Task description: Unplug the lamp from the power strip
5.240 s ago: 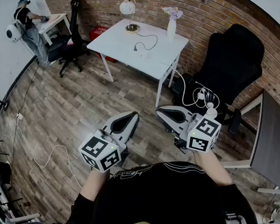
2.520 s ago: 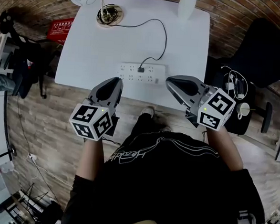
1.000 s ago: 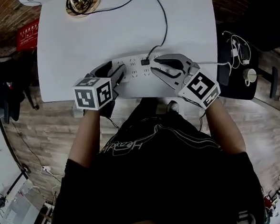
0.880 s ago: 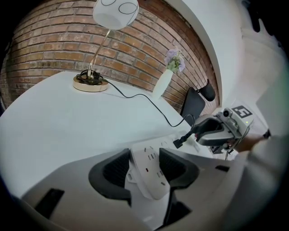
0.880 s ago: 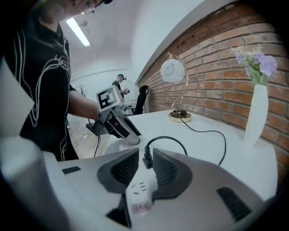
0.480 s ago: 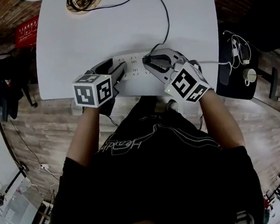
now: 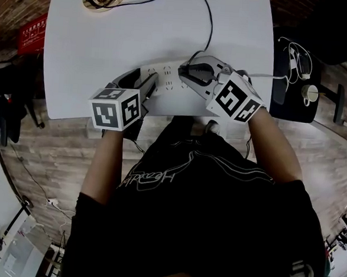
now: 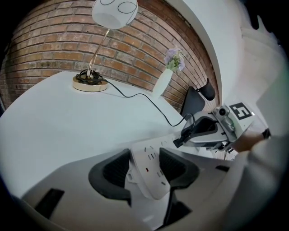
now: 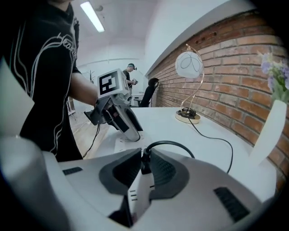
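Two grips are set, and the pull itself looks not yet made. The right gripper [image 9: 143, 170] has its dark ribbed pads pinching the small black plug [image 9: 145, 159] from both sides. As far as the right gripper view shows, the plug sits down in its socket, upright on the strip [image 9: 137, 195]. The left gripper [image 8: 146, 166] has its pads pressed against the two long sides of the strip's left end, holding it down on the table [image 7: 157, 33]. So the reach and both grasps seem done. What is left, by my judgement, is to draw the plug straight up out of the socket while the left side keeps the strip from lifting.

The strip is a long, flat bar of white hard plastic with rounded ends and rows of slotted sockets. It lies along the near edge of the table, and a small red mark shows between the left pads. The plug is a stubby block of dark moulded plastic. From it a thin black cord [image 9: 212, 135] loops up, then runs loosely across the smooth, matte white tabletop to the far left. It ends there at the lamp [image 8: 90, 83], which has a round brass-coloured base, a slim curved stem and a white globe shade. A white vase [image 8: 161, 84] of pale flowers stands at the far right, before a rough brick wall [image 8: 40, 49].
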